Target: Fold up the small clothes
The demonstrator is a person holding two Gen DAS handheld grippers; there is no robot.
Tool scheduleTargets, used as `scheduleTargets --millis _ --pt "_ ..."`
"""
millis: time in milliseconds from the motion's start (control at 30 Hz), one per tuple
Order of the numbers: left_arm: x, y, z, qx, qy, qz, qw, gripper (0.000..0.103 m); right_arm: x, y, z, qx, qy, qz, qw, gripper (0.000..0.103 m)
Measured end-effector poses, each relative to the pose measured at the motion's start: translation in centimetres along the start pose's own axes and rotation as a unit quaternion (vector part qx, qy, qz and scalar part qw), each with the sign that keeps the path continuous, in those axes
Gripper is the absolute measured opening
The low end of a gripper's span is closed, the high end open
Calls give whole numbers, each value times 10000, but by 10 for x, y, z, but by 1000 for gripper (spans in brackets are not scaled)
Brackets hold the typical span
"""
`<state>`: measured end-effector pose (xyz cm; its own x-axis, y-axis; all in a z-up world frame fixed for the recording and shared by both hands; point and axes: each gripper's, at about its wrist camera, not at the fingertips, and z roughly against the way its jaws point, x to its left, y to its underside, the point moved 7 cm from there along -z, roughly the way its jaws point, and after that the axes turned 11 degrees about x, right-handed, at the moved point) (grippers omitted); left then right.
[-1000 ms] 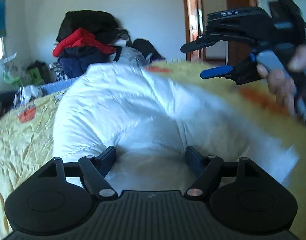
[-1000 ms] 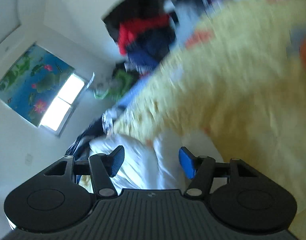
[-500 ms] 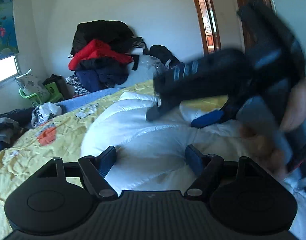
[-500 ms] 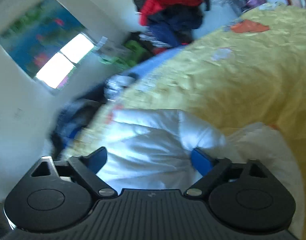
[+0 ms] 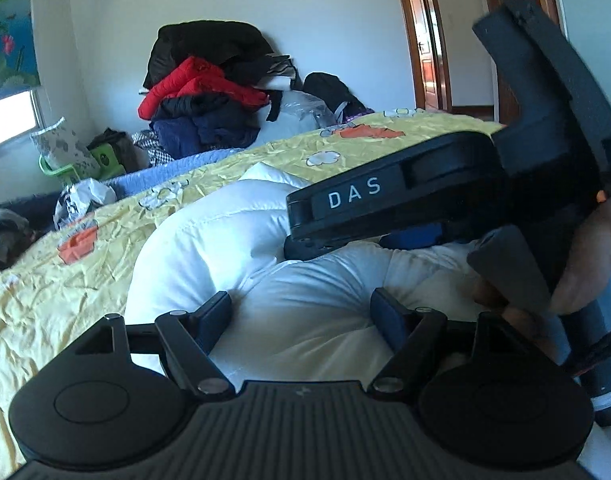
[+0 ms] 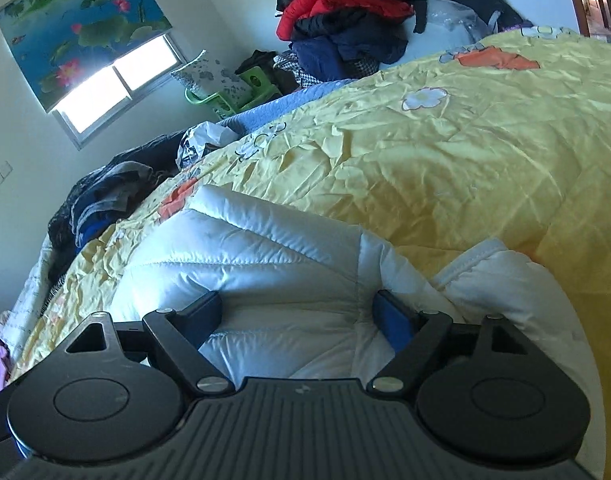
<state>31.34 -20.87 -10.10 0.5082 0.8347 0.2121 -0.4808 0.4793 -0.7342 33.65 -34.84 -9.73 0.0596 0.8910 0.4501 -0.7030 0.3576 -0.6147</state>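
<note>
A white puffy quilted jacket lies bunched on the yellow bedspread. My left gripper is open, its fingers wide apart and pressed down on the jacket. The right gripper's black body, marked DAS, shows in the left wrist view, held by a hand just above the jacket on the right. In the right wrist view the right gripper is open, its fingers resting on the white jacket, with a folded white edge at the right.
The yellow bedspread stretches beyond the jacket. A pile of red, black and navy clothes stands at the far end. More dark clothes lie at the left edge. A green basket and a window are at the left.
The right gripper has swung in from above and come down onto the jacket beside the left gripper. The jacket has settled into a bunched heap. Both grippers stay open.
</note>
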Motion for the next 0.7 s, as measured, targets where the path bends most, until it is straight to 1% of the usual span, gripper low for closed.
scheduleTargets --millis 67,133,167,200,233,267,300,333,367,400,433,500,533,567,600,633,667,700 --pt "5 -3 14 -65 103 61 9999 77 1 -4 12 19 -90 -150 9998 84" --pt "22 -7 45 -463 240 431 9977 77 -3 -11 38 -115 -325 -644 9973 87" --pt "34 -7 63 -677 340 627 9952 80 -5 -13 58 -245 -553 -867 9944 90" --pt "47 -5 80 -841 438 855 9918 88 -7 -15 77 -372 -750 -933 9921 92" --pt "62 -1 93 -900 533 1127 9881 92 -10 -14 96 -497 -850 -910 9910 98" --pt "77 3 98 -849 647 1381 9846 96 -15 -11 114 -598 -836 -865 9909 103" --pt "92 11 96 -668 803 1703 9798 96 -25 -7 126 -624 -727 -847 9918 103" --pt "108 20 87 -377 950 2137 9715 96 -40 -2 132 -558 -531 -905 9929 102" --pt "123 30 74 -32 1117 2675 9571 96 -54 3 134 -456 -335 -1024 9931 102" --pt "135 43 59 299 1291 3219 9375 95 -71 9 132 -331 -164 -1235 9917 102" --pt "142 54 45 581 1473 3643 9177 95 -86 15 128 -148 -62 -1483 9888 102" --pt "147 65 26 846 1864 4135 8872 95 -108 26 112 225 -112 -1856 9823 101" --pt "147 67 21 889 2049 4293 8751 95 -113 31 105 344 -185 -1975 9795 99" --pt "144 66 16 912 2289 4377 8647 95 -115 34 98 447 -364 -2078 9765 98" --pt "139 64 11 974 2500 4434 8552 95 -113 34 95 370 -620 -2070 9757 101" --pt "134 63 6 1063 2628 4487 8475 95 -111 33 92 388 -874 -2110 9728 101" --pt "129 61 0 1152 2758 4533 8397 95 -110 33 85 480 -1153 -2264 9660 100" --pt "126 59 -8 1253 2928 4597 8290 95 -109 32 77 551 -1368 -2391 9597 101"
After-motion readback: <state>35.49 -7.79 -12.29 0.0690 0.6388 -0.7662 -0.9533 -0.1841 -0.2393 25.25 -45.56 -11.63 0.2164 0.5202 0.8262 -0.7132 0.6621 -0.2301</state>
